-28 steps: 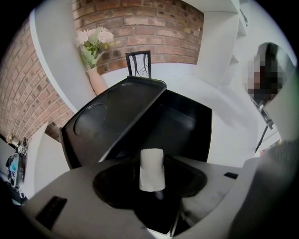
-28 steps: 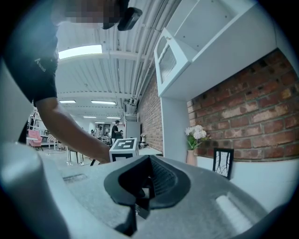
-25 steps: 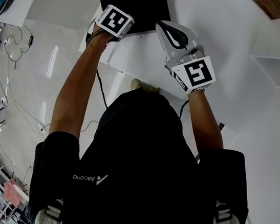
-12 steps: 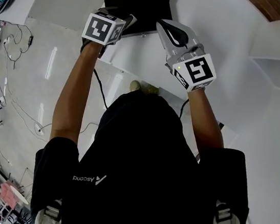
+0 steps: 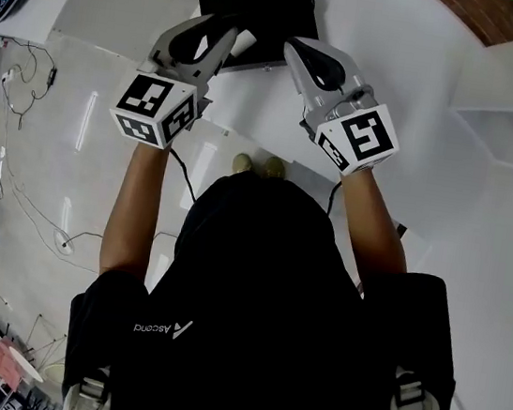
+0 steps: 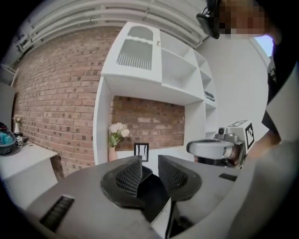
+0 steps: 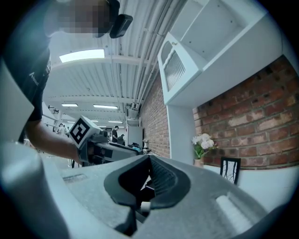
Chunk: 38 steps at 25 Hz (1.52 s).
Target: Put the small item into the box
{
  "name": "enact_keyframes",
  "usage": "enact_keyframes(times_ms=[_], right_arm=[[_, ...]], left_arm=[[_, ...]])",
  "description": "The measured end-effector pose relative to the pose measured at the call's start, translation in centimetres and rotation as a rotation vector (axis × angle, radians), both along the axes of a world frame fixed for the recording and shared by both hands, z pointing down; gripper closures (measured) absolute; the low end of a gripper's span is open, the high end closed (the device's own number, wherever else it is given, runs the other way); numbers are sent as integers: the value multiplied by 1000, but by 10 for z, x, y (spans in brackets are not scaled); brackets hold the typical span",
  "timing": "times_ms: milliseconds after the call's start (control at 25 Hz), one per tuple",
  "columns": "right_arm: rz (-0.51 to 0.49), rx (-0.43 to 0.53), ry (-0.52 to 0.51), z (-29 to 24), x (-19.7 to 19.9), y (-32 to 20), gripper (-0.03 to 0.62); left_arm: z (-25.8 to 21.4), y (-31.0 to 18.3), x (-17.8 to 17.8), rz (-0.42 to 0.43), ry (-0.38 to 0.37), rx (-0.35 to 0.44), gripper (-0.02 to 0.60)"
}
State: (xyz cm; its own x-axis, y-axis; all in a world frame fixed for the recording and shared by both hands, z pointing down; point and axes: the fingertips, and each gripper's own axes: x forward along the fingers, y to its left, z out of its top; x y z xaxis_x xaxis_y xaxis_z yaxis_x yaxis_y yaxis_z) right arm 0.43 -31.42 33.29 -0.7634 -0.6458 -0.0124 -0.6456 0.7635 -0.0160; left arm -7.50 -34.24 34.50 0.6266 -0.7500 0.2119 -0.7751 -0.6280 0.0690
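Roughly crosswise lies the black box (image 5: 266, 2), flat.

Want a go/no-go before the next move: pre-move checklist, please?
1. Left gripper empty: ok; fingers apart, have just been closing, nothing between them.
2. Right gripper fingers together: ok.
3. Small item in a grip: cannot tell.
4. Black box ahead of both grippers: ok.
5. Black box open: cannot tell.
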Motion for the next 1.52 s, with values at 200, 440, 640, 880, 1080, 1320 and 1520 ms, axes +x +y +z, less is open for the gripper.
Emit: enact_keyframes(times_ms=[200,440,640,880,1080,1320,1520], right_arm=[[-16,41,-12,-21,-16,22,592],[-24,109,-16,-40,-28,46,593],[-21,138,-13,-41,-33,60,594],[-21,141,-21,-45,-38,71,594],[-21,140,-23,-48,-39,75,594],[-30,155,-24,-45,-41,76,594],[-38,157,-30,-45,-43,78,594]], left_arm=[[-38,38,0,31,81,136,532],[-57,68,1,33,134,218,581],[-59,84,2,29,175,246,583],[-56,98,8,66,184,245,583],[-60,102,7,66,188,246,583],[-58,104,4,58,169,253,583],[-58,107,3,59,161,258,583]])
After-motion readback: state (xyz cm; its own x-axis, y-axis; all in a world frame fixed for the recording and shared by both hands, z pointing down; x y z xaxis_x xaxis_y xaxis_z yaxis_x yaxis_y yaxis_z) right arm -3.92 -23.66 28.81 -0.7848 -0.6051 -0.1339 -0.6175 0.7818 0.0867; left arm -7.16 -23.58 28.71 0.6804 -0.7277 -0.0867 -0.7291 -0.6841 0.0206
